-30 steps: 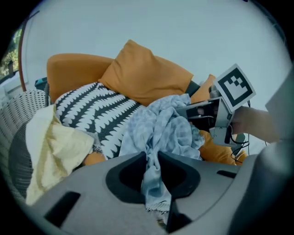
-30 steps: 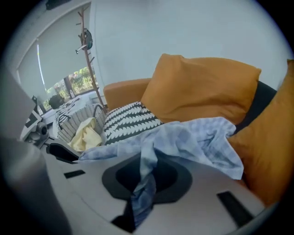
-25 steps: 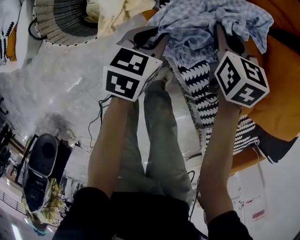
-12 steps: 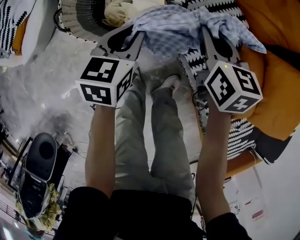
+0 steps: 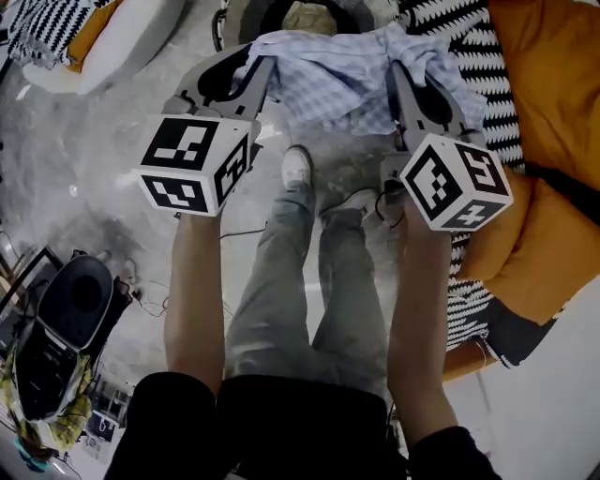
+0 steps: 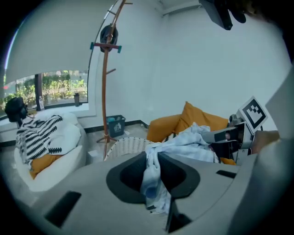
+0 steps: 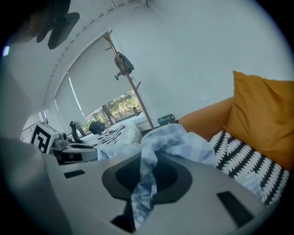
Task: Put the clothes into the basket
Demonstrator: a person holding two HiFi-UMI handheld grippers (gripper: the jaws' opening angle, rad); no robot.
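A pale blue checked shirt (image 5: 337, 80) hangs stretched between my two grippers, above the floor. My left gripper (image 5: 260, 73) is shut on its left end and my right gripper (image 5: 401, 77) on its right end. Just beyond the shirt, at the top edge of the head view, is the white wicker basket (image 5: 361, 11) with a cream garment (image 5: 314, 17) inside. In the left gripper view the shirt (image 6: 154, 176) runs through the jaws, with the basket (image 6: 124, 146) behind it and the right gripper (image 6: 229, 135) further right. In the right gripper view the shirt (image 7: 149, 158) is pinched the same way.
An orange sofa with cushions (image 5: 553, 141) and a black-and-white blanket (image 5: 483, 66) lies at the right. A white seat with a striped throw (image 5: 84, 37) is at the top left. A wooden coat stand (image 6: 106, 92) and a small bin (image 6: 115, 125) stand by the wall. The person's legs (image 5: 300, 281) are below the grippers.
Both grippers have carried the shirt off the orange sofa and out over the floor, nearer to the basket. The person has stepped along with them.
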